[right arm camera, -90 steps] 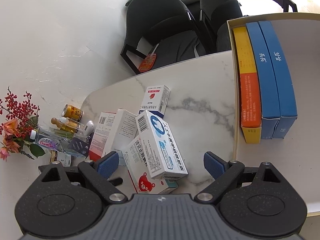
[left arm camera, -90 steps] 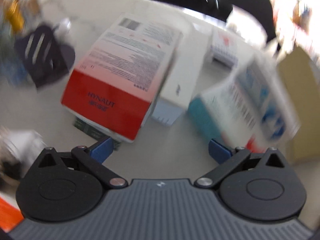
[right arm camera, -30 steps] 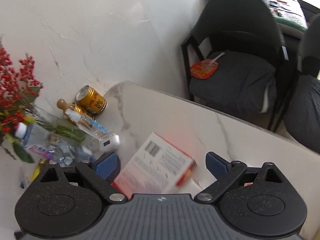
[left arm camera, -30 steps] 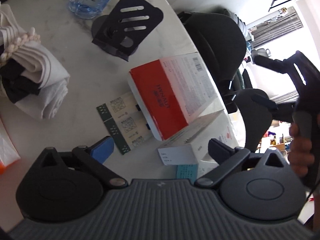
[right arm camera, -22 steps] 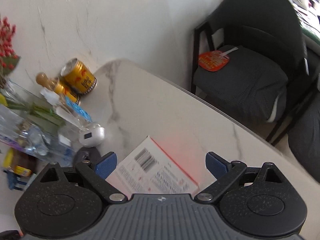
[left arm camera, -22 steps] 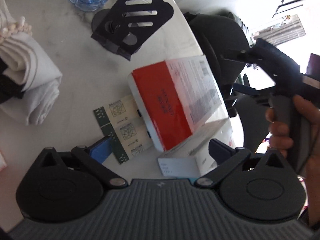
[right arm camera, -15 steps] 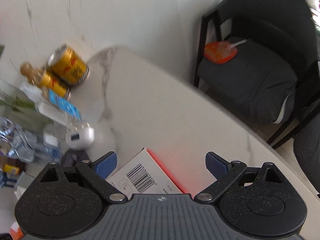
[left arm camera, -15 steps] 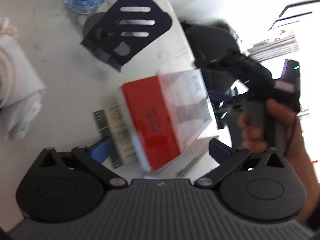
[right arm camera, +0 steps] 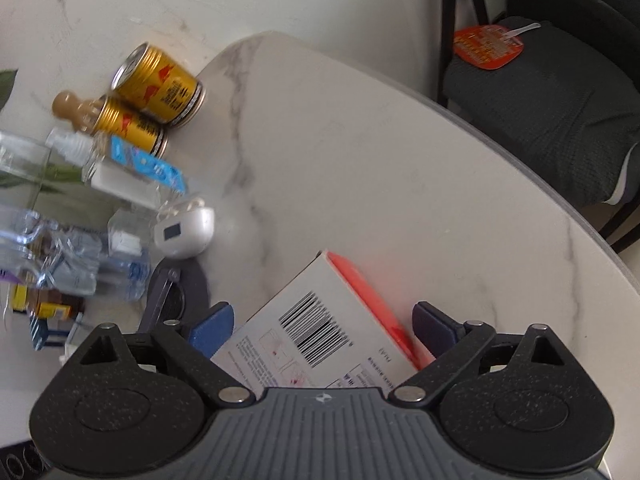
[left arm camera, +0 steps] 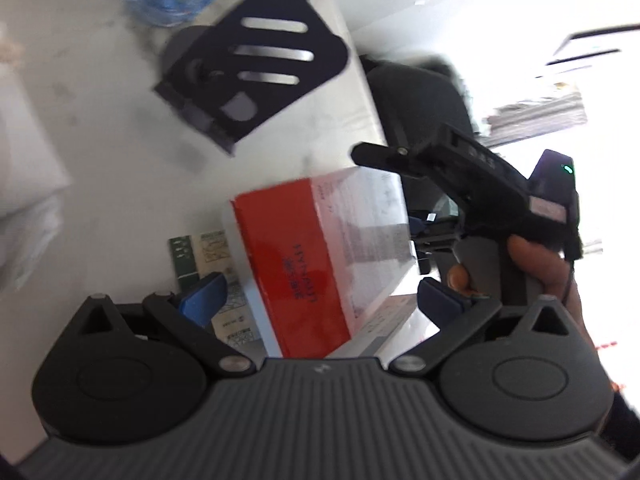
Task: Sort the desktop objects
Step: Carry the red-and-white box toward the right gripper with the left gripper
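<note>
Here, one red-and-white cardboard box (left arm camera: 320,256) lies at frame centre on the white marble surface (right arm camera: 360,168) | left hand-held gripper (left arm camera: 320,300) spread open | right hand-held gripper (right arm camera: 320,324) spread open, straddling the box end | two gold cans (right arm camera: 160,80) upper left | one black slotted stand (left arm camera: 256,76).

My left wrist view is smeared with motion blur, and daylight blows its upper right out to white. My right view is sharper, evenly lit, blurring only along its curved left edge.
</note>
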Motion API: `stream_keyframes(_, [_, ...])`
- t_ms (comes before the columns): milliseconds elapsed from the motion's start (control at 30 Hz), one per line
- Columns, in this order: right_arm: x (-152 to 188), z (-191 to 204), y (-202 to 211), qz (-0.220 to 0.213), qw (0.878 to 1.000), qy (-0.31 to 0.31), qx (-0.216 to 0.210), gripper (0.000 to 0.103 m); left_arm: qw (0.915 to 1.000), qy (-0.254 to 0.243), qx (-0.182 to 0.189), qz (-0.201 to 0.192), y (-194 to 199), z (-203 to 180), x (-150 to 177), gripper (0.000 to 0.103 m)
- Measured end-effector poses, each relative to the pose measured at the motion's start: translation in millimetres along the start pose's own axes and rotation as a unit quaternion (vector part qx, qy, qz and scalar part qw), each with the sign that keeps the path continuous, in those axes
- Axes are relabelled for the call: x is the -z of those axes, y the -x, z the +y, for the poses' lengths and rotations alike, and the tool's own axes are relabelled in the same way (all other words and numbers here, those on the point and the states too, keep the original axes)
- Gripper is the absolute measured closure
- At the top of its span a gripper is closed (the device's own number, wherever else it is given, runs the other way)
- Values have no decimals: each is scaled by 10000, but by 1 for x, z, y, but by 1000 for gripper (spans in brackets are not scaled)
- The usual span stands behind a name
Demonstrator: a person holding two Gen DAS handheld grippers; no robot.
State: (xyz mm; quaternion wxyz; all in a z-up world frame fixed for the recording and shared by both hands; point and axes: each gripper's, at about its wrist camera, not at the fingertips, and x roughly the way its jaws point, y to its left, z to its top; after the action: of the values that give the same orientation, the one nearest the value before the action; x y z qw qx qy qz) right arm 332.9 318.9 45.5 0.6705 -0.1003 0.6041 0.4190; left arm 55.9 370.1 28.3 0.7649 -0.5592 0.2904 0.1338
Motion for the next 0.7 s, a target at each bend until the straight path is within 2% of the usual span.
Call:
stream_keyframes(100, [5,2,1,-27,9999,111,32,4,9985,-383,-258,-279,24,-12,6,0])
stream_keyframes(200, [5,2,1,-14,9999,93,38,4,9978,-392,-482,-223,28,-4,12,0])
stream_keyframes(267, [7,5,0,49,10000,42,67,2,9995,-73,-310,-51,20,11,13,0])
stream_keyframes(300, [9,7,-1,97,9999,43,86,2,9999,6,-85,-151,19,16,14,0])
stream_keyframes(400, [17,16,-4,257,9996,73,-3,0,9994,194,101,-261,15,20,14,0])
stream_keyframes(533, [26,23,-6,408,9988,-88,-252,0,9987,397,164,-283,20,20,16,0])
stream_keyframes(700, [35,19,-6,463,9962,-495,-552,0,9973,371,302,-550,44,15,15,0])
